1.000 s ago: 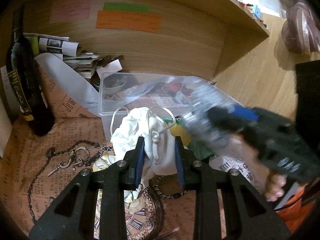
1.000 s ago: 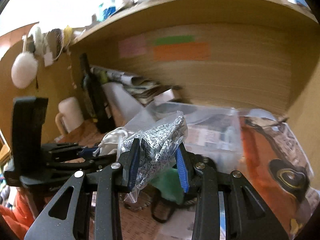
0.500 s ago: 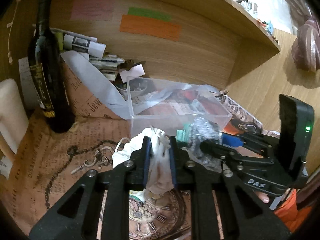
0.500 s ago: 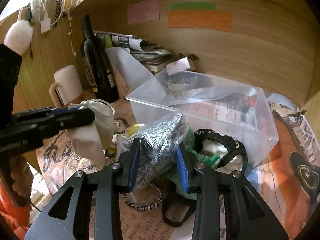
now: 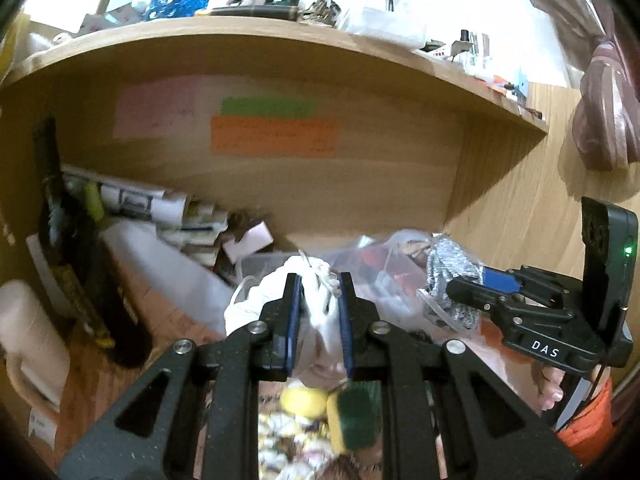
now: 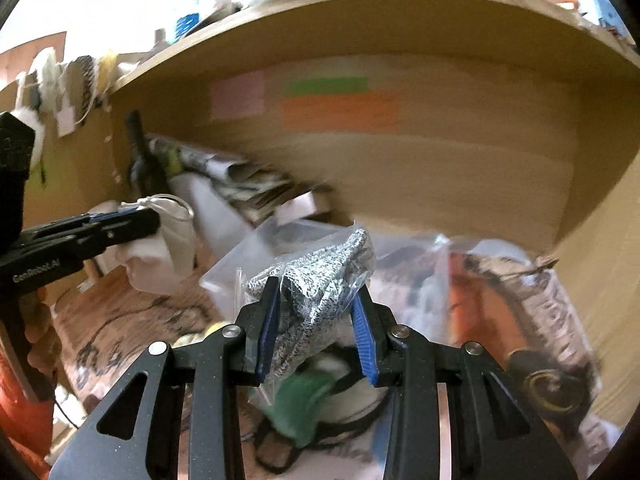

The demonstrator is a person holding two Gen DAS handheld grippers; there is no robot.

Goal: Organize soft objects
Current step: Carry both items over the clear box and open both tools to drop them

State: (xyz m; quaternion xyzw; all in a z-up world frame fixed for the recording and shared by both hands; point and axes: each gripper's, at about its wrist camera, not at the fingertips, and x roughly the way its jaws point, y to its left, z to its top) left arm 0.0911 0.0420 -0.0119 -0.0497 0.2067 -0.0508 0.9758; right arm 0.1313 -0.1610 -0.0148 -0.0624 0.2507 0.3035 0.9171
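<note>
Left wrist: left claw (image 5: 319,312) clamps white pouch (image 5: 320,320); right claw (image 6: 316,320) (blurred) clamps bagged grey fabric (image 6: 320,276).

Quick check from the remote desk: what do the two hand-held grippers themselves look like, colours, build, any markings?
Both are matte black, with triangular cut-out arms, silver pivot bolts and blue ribbed finger pads. The left hand-held gripper reads "GenRobot.AI" on its side in the right wrist view. The right hand-held gripper carries white "DAS" lettering and an upright black block with a green light, seen in the left wrist view. No sleeves visible.
</note>
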